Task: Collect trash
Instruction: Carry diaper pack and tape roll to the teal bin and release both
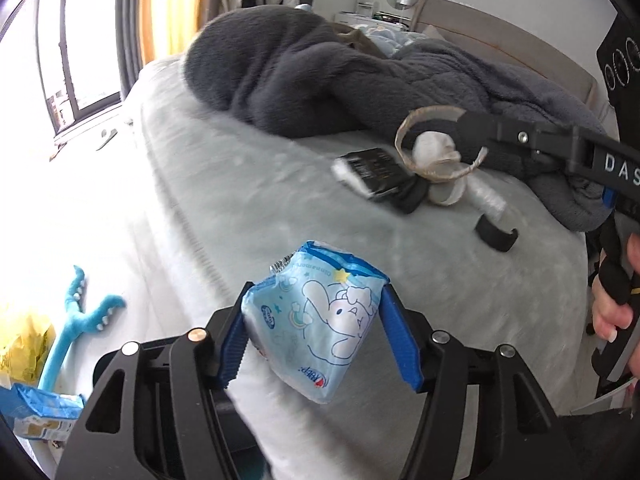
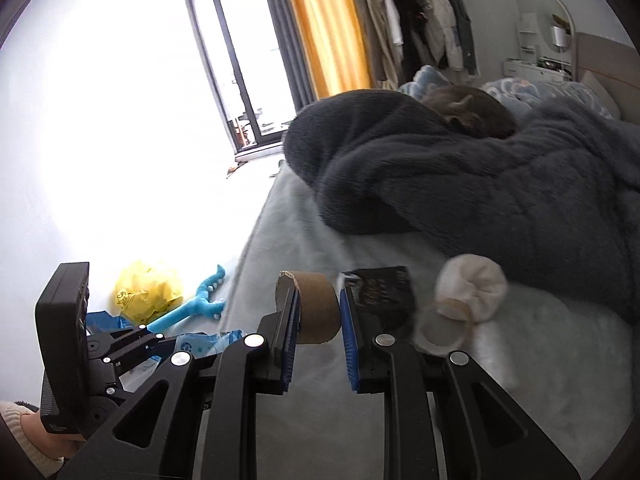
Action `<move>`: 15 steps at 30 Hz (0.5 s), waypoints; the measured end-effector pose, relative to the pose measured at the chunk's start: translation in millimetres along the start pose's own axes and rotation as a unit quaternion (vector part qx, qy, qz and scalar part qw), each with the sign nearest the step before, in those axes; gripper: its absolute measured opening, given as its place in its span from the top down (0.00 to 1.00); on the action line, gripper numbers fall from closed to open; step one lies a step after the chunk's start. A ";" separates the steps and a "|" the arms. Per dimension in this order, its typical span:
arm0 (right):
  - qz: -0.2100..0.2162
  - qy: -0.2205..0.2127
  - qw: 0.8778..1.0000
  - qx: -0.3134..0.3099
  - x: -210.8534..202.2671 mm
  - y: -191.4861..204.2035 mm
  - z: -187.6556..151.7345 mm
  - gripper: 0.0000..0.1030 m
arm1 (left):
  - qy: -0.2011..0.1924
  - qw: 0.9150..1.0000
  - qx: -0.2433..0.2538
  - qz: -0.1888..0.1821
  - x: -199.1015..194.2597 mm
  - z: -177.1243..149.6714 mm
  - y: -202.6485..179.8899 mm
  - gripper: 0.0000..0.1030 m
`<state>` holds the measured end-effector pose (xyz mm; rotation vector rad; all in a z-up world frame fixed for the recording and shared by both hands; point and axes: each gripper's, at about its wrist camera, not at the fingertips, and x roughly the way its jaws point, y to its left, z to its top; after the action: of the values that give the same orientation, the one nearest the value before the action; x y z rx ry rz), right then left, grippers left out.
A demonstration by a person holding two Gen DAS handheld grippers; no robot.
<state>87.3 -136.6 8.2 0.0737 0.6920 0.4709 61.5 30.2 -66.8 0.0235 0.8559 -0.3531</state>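
- Far left, on the floor beside the bed: one crumpled yellow plastic bag (image 2: 146,294), one bright blue rubbery toy with forked ends (image 2: 196,306), and one flattened blue-and-white packet (image 1: 40,412) lying near them.
- Left gripper (image 1: 316,320): its blue ribbed fingers (image 1: 400,344) are clamped on a soft pale-blue tissue pack printed with a white cartoon dog (image 1: 316,320), held up clear of the pale grey-green bedspread (image 1: 260,200), over the bed's near edge.
- Centre of the bed: one flat black carton with printed lettering (image 1: 374,170), lying just ahead of the right gripper's fingers.
- Right gripper (image 2: 318,312): its blue pads (image 2: 290,320) pinch one brown cardboard tape core (image 2: 318,308), a short open ring. One pad sits inside the ring and one outside, so only the wall is gripped, and the ring's open axis runs roughly across the fingers.
- Just right of the carton: one crumpled white tissue wad (image 2: 472,288), touching a white round lid-like piece (image 2: 440,332) below it; further right, one clear plastic tube and one curved black plastic clip (image 1: 496,236).
- Behind it all, a dark grey fleece blanket (image 2: 460,192) heaped across the bed.
- My read: both grippers are full, so neither can take more until it unloads. The yellow bag lies down and to the left, nearer the left gripper. The remaining trash lies nearer the right one.
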 end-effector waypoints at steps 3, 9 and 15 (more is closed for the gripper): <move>0.011 0.005 1.000 -0.013 10.1 21.3 2.1 0.80 | 0.004 1.000 -0.027 0.010 -5.7 -8.6 25.0 0.37; 0.031 0.010 0.999 -0.035 29.1 56.7 5.4 0.80 | 0.028 0.997 -0.066 0.029 -9.7 -28.6 72.0 0.37; 0.050 0.019 0.997 -0.047 49.1 87.4 6.8 0.80 | 0.052 0.994 -0.088 0.047 -7.6 -50.9 110.9 0.37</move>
<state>90.1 -36.3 3.3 0.0097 0.7046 0.6008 54.4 145.1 -108.0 -0.0811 0.9837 -0.1884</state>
